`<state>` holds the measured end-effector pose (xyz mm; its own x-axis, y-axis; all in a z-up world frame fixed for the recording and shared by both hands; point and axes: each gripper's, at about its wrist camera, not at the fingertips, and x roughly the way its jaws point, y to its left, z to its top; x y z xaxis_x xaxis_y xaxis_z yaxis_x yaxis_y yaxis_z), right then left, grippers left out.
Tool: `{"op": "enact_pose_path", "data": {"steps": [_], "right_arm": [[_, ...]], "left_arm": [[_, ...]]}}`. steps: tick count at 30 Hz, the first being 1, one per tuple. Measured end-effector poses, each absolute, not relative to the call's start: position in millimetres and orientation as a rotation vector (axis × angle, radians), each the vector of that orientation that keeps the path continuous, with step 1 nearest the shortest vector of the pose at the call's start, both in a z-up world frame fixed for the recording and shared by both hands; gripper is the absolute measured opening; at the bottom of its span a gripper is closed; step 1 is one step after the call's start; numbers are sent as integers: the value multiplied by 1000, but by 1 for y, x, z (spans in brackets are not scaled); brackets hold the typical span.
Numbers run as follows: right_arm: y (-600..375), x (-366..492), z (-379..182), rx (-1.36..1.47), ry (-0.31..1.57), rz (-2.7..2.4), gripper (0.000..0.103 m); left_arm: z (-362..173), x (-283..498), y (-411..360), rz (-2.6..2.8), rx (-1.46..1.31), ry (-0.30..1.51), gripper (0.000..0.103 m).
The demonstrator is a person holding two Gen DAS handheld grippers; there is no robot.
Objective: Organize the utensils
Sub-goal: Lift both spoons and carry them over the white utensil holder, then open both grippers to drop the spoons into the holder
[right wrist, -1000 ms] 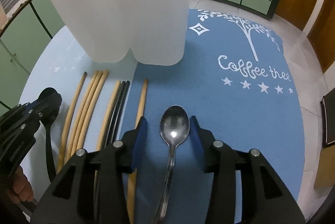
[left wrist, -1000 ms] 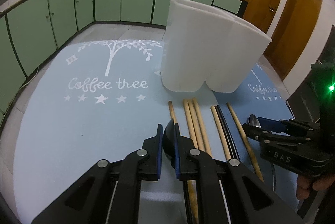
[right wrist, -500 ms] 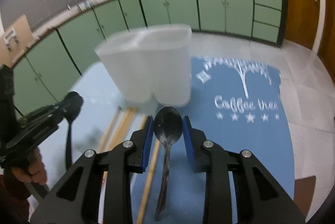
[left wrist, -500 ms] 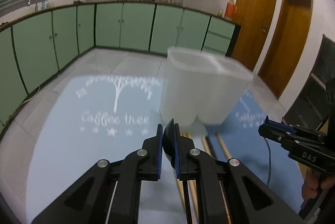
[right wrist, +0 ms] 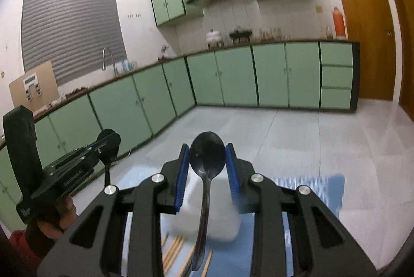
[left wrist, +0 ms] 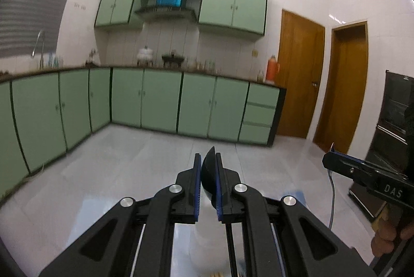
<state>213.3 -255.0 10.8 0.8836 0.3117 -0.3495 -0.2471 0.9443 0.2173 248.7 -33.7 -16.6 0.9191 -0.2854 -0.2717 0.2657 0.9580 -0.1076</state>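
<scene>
ahead of left gripper (left wrist: 207, 181): open air out to the cabinets (left wrist: 160, 101), well apart
to its right: right gripper (left wrist: 333, 160), near, at like height
below right gripper (right wrist: 207, 168): white holder (right wrist: 220, 215), blurred, partly hidden by the spoon (right wrist: 207, 155)
lower still: chopsticks (right wrist: 173, 248) on the desk (right wrist: 310, 184)
to its left: left gripper (right wrist: 108, 145), near

Left gripper (left wrist: 207, 184) is raised, jaws pinched nearly together on a dark spoon bowl (left wrist: 208, 172). Right gripper (right wrist: 207, 173), alongside, clamps a metal spoon (right wrist: 207, 160).
</scene>
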Motion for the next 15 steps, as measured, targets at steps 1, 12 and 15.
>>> {"op": "enact_pose_path", "data": {"steps": [1,12,15], "right_arm": [[-256,223,12,169,377,284,27],[-252,308,-27,145,373,210,27],[-250,308,-43,139,404,232,27]], "left_arm": [[-13,256,-37,-282,-63,271,9],[-38,321,-58,-273,-40,250,9],[-48,328,-58,-286,-49,279,9]]}}
